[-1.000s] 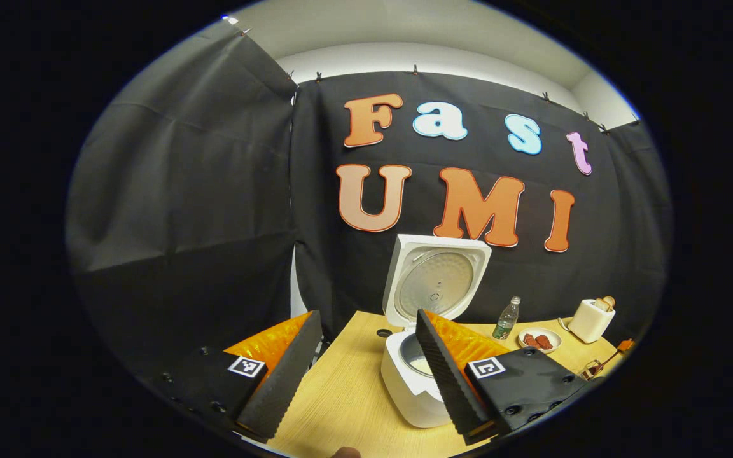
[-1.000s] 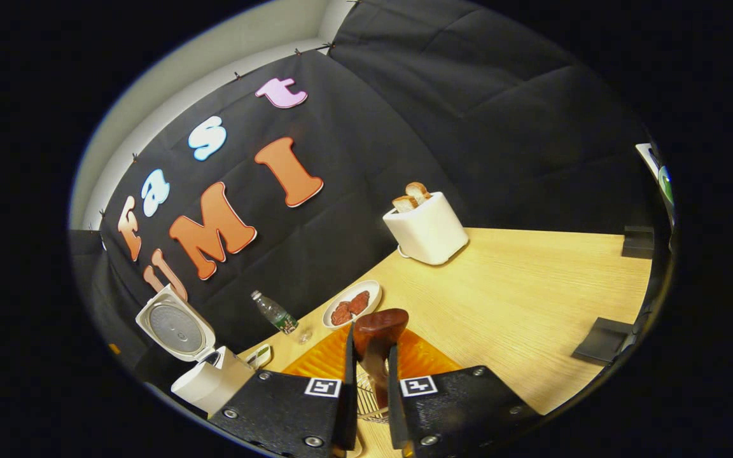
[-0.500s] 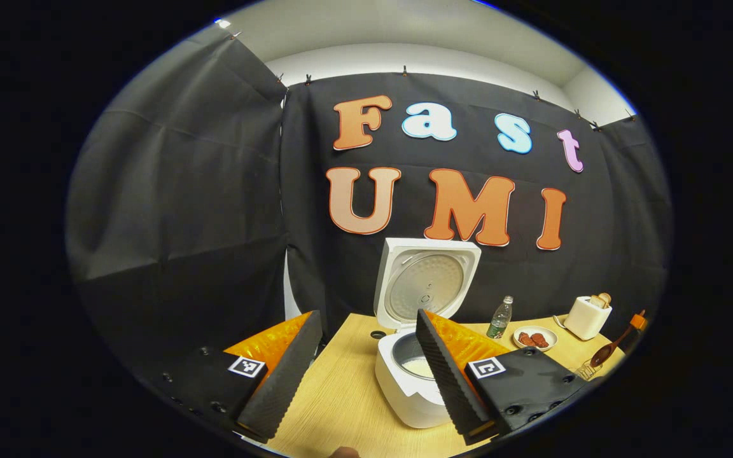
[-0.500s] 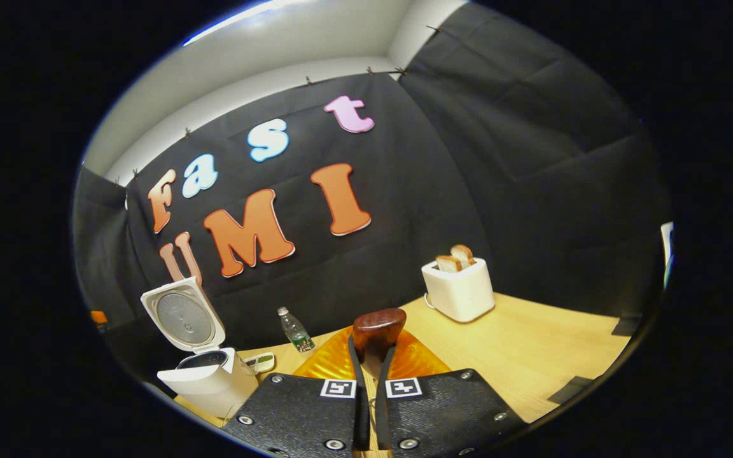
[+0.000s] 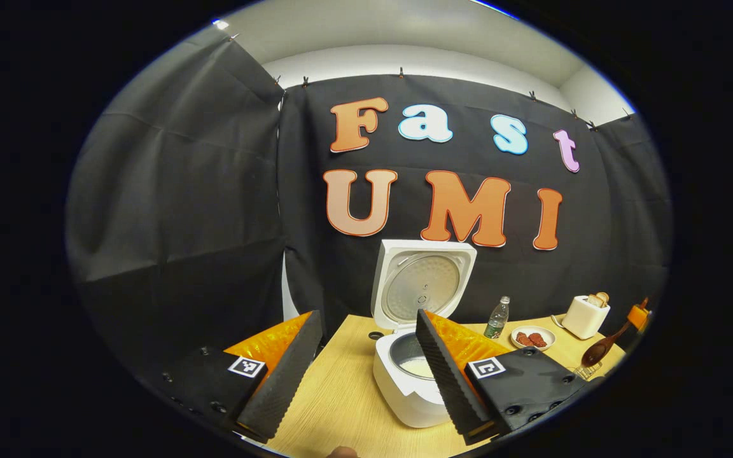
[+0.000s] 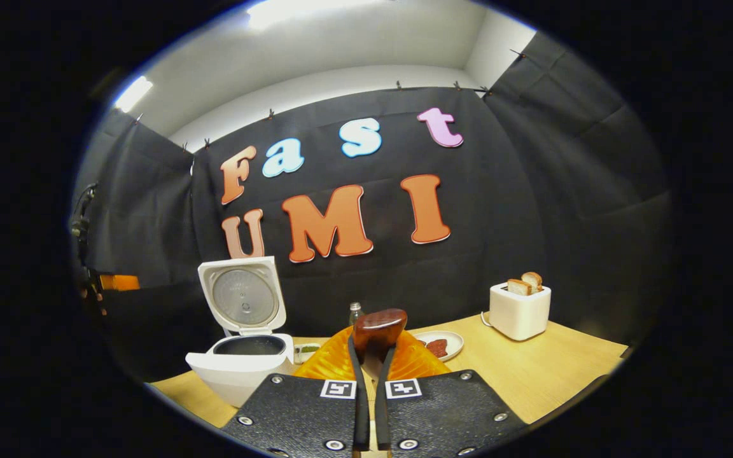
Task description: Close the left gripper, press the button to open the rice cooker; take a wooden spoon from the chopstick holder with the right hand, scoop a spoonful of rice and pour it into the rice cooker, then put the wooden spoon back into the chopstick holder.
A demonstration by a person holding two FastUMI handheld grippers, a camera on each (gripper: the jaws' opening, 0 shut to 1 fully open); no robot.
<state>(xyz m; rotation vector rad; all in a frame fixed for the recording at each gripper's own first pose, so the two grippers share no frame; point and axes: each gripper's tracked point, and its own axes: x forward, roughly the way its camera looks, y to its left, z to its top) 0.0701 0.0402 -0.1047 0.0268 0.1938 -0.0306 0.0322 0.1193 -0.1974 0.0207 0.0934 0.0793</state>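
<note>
Here, from biggest to smallest.
Table [image 6: 532, 375]: pale wood grain, carrying everything below.
Rice cooker [image 5: 404, 397]: white and boxy, standing at the table's left part; its lid [image 5: 422, 280] is swung upright, showing a round metal inner plate, and something pale lies in the bottom of the pot.
Left gripper [image 5: 366, 375]: jaws spread wide and holding nothing, hovering in front of the cooker.
Right gripper [image 6: 368, 381]: fingers pressed together on the handle of the wooden spoon, held above the table.
Toaster [image 6: 519, 310]: white, two slices of bread standing in it, toward the table's right.
Wooden spoon [image 6: 378, 331]: dark reddish-brown, glossy, its rounded bowl rising just past the fingertips in the right gripper view; in the left gripper view it shows far right, tilted.
Plate [image 5: 532, 337]: white, with reddish pieces, between bottle and toaster.
Bottle [image 5: 497, 317]: small, clear, green-labelled, upright beside the cooker.
</note>
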